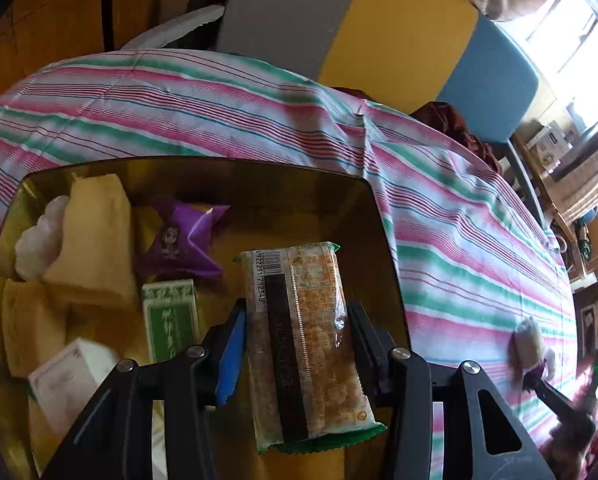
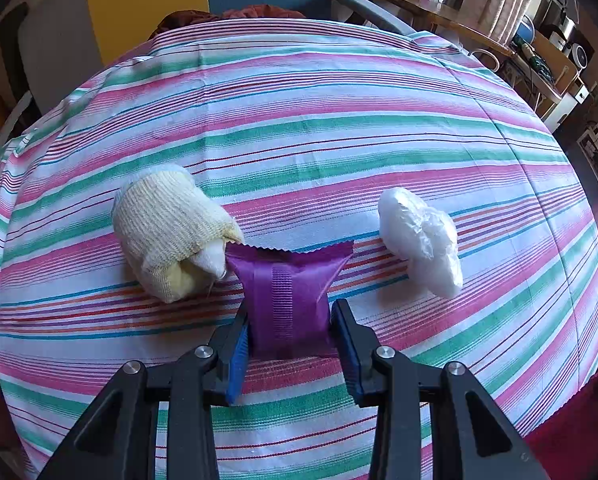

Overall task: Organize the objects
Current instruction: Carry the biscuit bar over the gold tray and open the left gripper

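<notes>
Left tongs (image 1: 297,344), nearest the lens, closed on a long cracker packet (image 1: 303,344), held over the gold tray (image 1: 259,176) with its far end pointing into the tray. Already in the tray: a purple pouch (image 1: 183,240), a green-and-white box (image 1: 171,320), a white box (image 1: 67,380), yellow folded cloths (image 1: 95,240), a white wrapped lump (image 1: 39,240). Right tongs (image 2: 289,340) clamp a second purple packet (image 2: 287,288), seemingly still on the striped cloth of the desk (image 2: 299,120). Left out on the desk: a rolled sock bundle (image 2: 167,232) touching that packet, and a white plastic-wrapped lump (image 2: 419,236) apart to the right. Judged well past halfway; four items remain to be placed.
</notes>
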A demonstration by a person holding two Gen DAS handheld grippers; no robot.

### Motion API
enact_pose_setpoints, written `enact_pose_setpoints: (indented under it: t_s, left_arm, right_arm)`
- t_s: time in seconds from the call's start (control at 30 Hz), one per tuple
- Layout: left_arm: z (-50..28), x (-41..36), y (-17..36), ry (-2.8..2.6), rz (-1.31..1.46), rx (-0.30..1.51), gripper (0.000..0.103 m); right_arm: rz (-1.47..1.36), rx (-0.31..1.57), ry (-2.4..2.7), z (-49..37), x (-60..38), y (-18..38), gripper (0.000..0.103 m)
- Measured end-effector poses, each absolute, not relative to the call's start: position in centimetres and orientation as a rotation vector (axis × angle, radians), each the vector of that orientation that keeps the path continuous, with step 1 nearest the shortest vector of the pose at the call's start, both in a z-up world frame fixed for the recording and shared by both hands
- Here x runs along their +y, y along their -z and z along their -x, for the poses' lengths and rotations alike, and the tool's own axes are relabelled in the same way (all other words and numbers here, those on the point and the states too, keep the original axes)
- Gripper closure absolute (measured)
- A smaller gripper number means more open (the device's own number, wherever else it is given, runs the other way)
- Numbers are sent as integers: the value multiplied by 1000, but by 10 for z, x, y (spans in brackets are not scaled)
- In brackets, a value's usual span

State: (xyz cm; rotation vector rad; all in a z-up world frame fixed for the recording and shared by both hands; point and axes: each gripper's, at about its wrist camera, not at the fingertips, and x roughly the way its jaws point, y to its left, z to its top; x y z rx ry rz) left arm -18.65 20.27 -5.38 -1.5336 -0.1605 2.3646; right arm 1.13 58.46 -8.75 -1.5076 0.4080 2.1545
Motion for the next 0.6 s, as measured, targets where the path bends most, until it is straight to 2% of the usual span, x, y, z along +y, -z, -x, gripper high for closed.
enact_pose_setpoints:
  t_s: [0.17,0.23,0.47,0.6]
  left_arm:
    - [203,210,67,-2409,1550,-121,54]
    - [205,212,67,-2407,1529,-106,51]
    - [182,204,45,-2469,1395,-46,49]
    - [149,193,27,-2497,1269,24,40]
  right_arm:
    - [1510,402,-2156,-7,586,91,64]
    - [1510,399,-2156,-6,586,91,64]
    - [1511,393,-2157,-4,587,92,64]
    - [1512,385,-2157,-6,585,90,65]
